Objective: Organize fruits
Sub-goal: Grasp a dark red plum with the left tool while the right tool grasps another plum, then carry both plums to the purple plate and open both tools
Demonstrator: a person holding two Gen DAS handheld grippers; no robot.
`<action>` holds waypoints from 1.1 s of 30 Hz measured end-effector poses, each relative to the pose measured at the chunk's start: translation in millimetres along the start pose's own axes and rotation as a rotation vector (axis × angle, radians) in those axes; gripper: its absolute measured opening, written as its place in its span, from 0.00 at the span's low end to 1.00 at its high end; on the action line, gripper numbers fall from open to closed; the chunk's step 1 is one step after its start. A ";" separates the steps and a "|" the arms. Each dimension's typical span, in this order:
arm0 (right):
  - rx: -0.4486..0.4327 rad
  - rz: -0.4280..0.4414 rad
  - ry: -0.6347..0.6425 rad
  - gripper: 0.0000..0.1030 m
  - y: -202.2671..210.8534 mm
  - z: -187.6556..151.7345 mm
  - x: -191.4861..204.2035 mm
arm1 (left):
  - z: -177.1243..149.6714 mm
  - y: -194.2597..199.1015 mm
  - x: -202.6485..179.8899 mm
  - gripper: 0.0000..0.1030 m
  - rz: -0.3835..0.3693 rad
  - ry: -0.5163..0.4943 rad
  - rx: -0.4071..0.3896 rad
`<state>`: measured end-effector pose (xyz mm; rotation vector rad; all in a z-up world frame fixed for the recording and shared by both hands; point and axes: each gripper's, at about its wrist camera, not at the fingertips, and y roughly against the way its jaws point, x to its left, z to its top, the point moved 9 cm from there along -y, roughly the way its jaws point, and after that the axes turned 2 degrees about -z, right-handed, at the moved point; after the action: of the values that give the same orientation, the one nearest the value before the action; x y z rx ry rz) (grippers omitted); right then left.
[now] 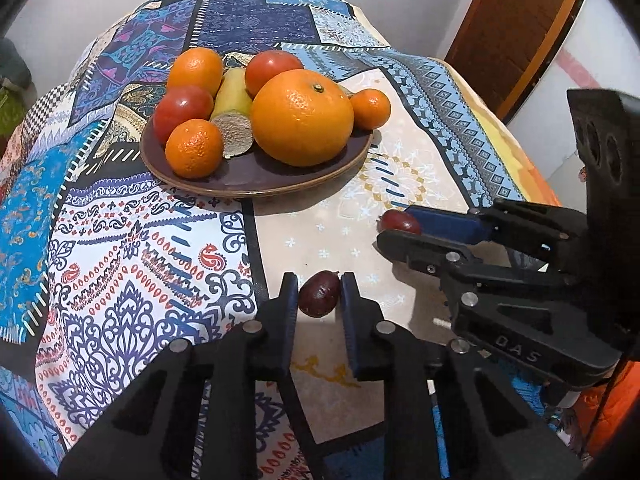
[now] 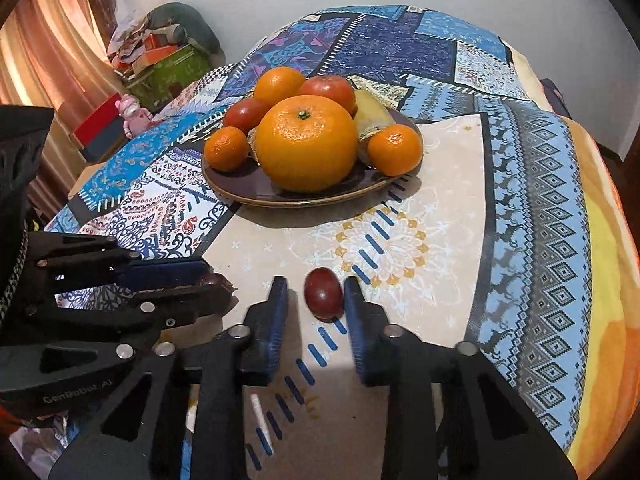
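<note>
The left gripper (image 1: 319, 294) is reaching forward low over the table, its two fingers sitting at the bottom centre of the left wrist view and closing narrowly on a dark red plum (image 1: 319, 294); both pads are touching or almost touching the fruit's sides, and the plum is resting on the cloth. The right gripper (image 2: 316, 298) is lying at the bottom centre of its own view in the same forward, downward-tilted pose, with a second red plum (image 2: 324, 293) between its fingers. The right-hand pad is touching this plum, while a small gap is showing on the left, so the fingers are standing a little wider than the fruit.

In the left wrist view the right gripper (image 1: 400, 226) is coming in from the right edge, pointing toward the left of the frame, and the letters "DAS" are reading on its black body. In the right wrist view the left gripper (image 2: 218, 282) is entering from the left edge, and the marking on its body is looking like "GenRobot.AI", though it is faint.

A brown plate (image 2: 256, 186) is sitting in the upper middle of both views, well apart from the plums, carrying a large orange (image 2: 306, 144), smaller tangerines, tomatoes and a yellowish fruit. A patterned blue patchwork cloth (image 2: 532, 248) is covering the table.
</note>
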<state>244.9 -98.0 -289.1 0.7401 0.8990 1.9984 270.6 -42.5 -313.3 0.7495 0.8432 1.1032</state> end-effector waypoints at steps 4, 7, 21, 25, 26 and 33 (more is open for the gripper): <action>-0.005 0.004 -0.003 0.17 1.6 0.8 -0.3 | -1.3 3.8 1.0 0.17 -0.010 0.010 -0.002; -0.009 0.007 -0.008 0.17 3.2 1.2 -0.9 | -0.6 6.2 1.2 0.17 -0.011 0.016 -0.004; -0.089 -0.003 -0.035 0.17 19.1 30.3 -7.9 | 42.8 41.4 23.1 0.17 0.037 0.060 -0.127; -0.109 -0.014 -0.053 0.17 16.5 43.0 -13.3 | 55.1 37.7 31.2 0.17 0.055 0.072 -0.139; -0.111 -0.015 -0.056 0.17 15.6 44.8 -14.2 | 57.3 34.9 33.3 0.17 0.058 0.075 -0.137; -0.109 -0.034 -0.091 0.17 2.3 52.3 -23.9 | 61.8 15.4 45.3 0.17 0.068 0.100 -0.109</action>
<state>295.1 -102.1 -261.3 0.7428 0.7394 1.9513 327.5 -1.1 -279.3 0.6401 0.8396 1.2452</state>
